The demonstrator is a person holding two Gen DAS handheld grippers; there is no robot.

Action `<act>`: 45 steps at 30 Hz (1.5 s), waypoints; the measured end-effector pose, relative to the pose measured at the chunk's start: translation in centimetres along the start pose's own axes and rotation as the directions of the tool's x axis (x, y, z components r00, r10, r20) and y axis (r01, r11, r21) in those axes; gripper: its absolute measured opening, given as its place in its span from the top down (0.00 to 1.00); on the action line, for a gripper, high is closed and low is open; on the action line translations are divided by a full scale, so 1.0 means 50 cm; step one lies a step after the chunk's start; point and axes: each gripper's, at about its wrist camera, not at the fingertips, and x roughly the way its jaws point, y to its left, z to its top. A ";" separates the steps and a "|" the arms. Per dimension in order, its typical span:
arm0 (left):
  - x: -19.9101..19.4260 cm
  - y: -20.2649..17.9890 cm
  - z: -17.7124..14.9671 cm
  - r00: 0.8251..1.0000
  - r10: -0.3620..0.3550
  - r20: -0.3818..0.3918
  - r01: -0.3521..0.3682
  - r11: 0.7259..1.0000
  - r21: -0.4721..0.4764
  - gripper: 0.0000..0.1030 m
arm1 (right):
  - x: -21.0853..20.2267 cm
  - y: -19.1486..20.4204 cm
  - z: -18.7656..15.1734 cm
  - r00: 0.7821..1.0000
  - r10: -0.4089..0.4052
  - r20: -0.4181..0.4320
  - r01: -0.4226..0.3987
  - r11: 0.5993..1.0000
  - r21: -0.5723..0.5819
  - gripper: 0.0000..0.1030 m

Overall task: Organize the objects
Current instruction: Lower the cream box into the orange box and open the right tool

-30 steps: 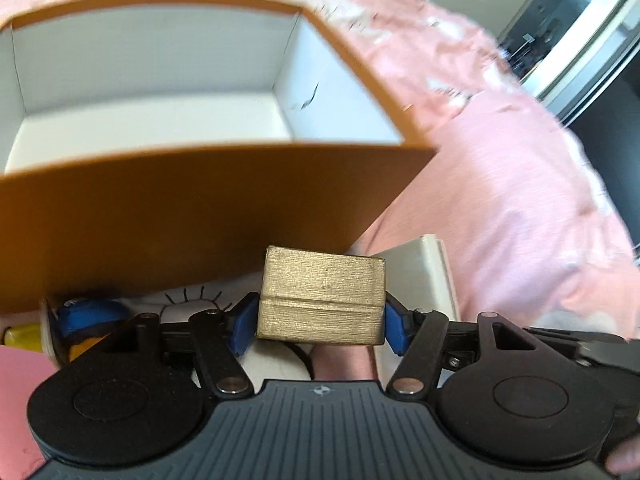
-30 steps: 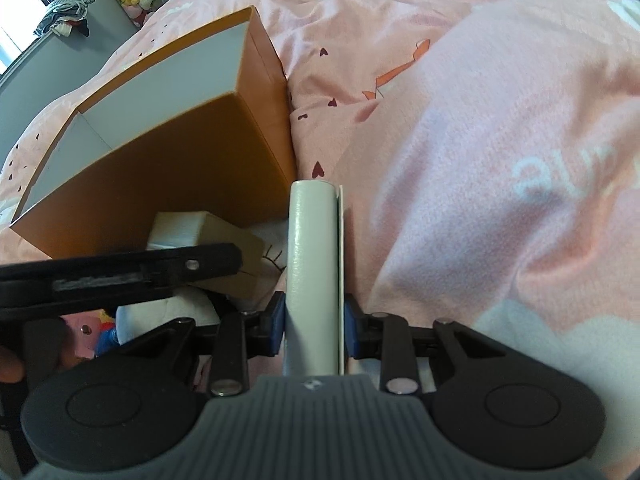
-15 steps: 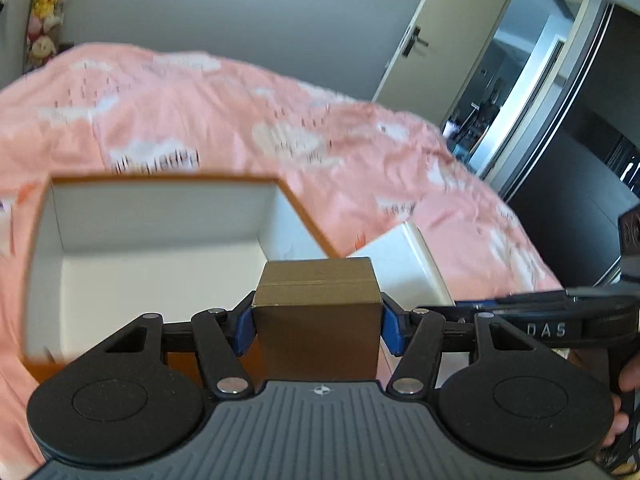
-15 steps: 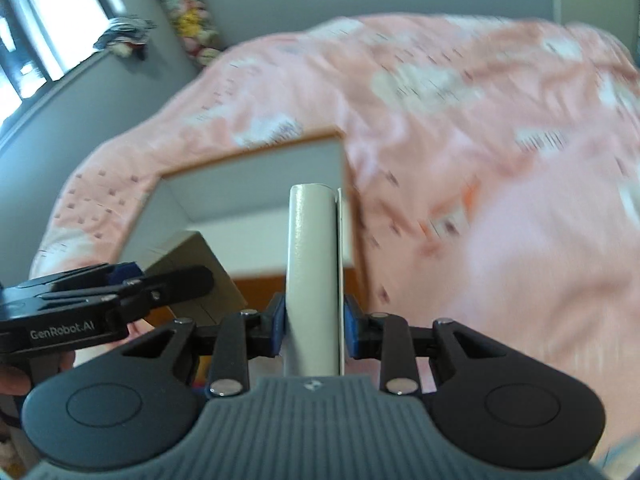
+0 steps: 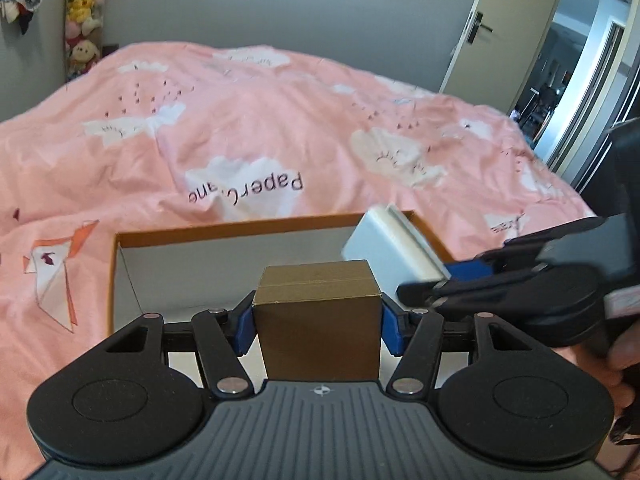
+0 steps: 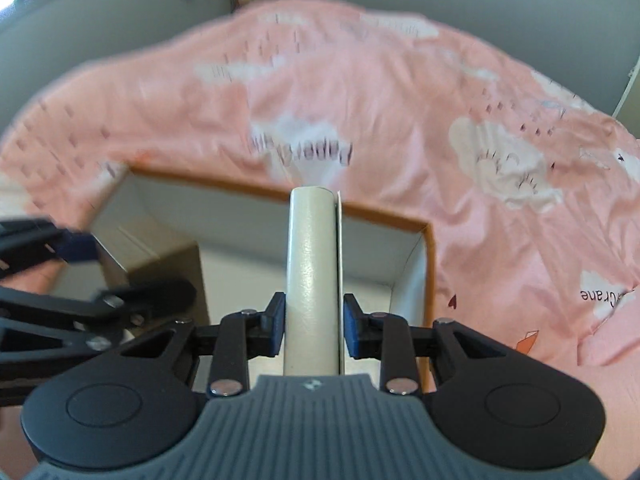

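Observation:
A gold cardboard box (image 5: pixel 316 288) sits between the blue pads of my left gripper (image 5: pixel 318 326), which is shut on it. It hangs over the open orange box (image 5: pixel 240 230) with white inner walls that lies on the pink bed. My right gripper (image 6: pixel 314 328) is shut on a flat white box (image 6: pixel 314 260) held on edge, also above the orange box (image 6: pixel 430 264). In the left wrist view the white box (image 5: pixel 384 248) and right gripper (image 5: pixel 460 276) are close on the right. The right wrist view shows the gold box (image 6: pixel 160 264) and left gripper (image 6: pixel 112 276) on the left.
A pink duvet (image 5: pixel 260 132) with cloud prints covers the bed around the orange box. A grey wall with hanging plush toys (image 5: pixel 82 20) is behind, and an open door (image 5: pixel 520 52) is at the far right. A hand (image 5: pixel 624 364) holds the right gripper's handle.
Both grippers rose from beside the orange box's near wall to above its opening, each keeping its load. The right gripper came in close beside the left one.

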 end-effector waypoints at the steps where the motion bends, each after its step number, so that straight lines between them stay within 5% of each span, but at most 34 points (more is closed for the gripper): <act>1: 0.013 0.004 -0.001 1.000 0.005 -0.007 -0.005 1.000 0.002 0.34 | 0.020 0.004 -0.006 1.000 -0.016 -0.024 0.015 1.000 -0.013 0.70; 15: 0.061 0.041 -0.015 0.999 -0.030 -0.022 0.029 0.999 -0.035 0.34 | 0.150 0.042 -0.057 0.961 -0.243 -0.134 0.207 0.950 -0.236 0.70; 22: 0.067 0.050 -0.023 0.999 -0.040 -0.035 0.038 0.998 -0.049 0.34 | 0.128 0.019 -0.040 0.977 -0.096 -0.191 0.069 0.988 -0.140 0.66; 28: 0.063 0.061 -0.024 0.999 -0.034 -0.037 0.031 0.998 -0.063 0.34 | 0.120 0.005 -0.036 0.968 0.048 -0.245 -0.062 0.997 -0.047 0.66; 31: 0.061 0.066 -0.023 0.999 -0.024 -0.038 0.021 0.997 -0.070 0.34 | 0.120 0.002 -0.033 0.949 0.164 -0.269 -0.165 0.986 0.017 0.71; 35: 0.062 0.066 -0.020 0.999 0.007 -0.038 -0.009 0.999 -0.053 0.34 | 0.135 0.016 -0.038 0.887 0.319 -0.333 -0.308 0.947 0.088 0.85; 37: 0.063 0.067 -0.019 0.999 0.004 -0.043 -0.007 0.999 -0.053 0.34 | 0.151 0.034 -0.041 0.873 0.303 -0.383 -0.303 0.951 0.063 0.87; 41: 0.063 0.068 -0.017 0.999 -0.002 -0.042 0.000 0.998 -0.055 0.34 | 0.177 0.043 -0.044 0.892 0.202 -0.404 -0.217 0.976 0.010 0.96; 45: 0.064 0.069 -0.017 0.999 -0.009 -0.045 0.006 0.999 -0.054 0.34 | 0.191 0.014 -0.032 0.898 0.221 -0.382 -0.194 0.975 0.108 0.98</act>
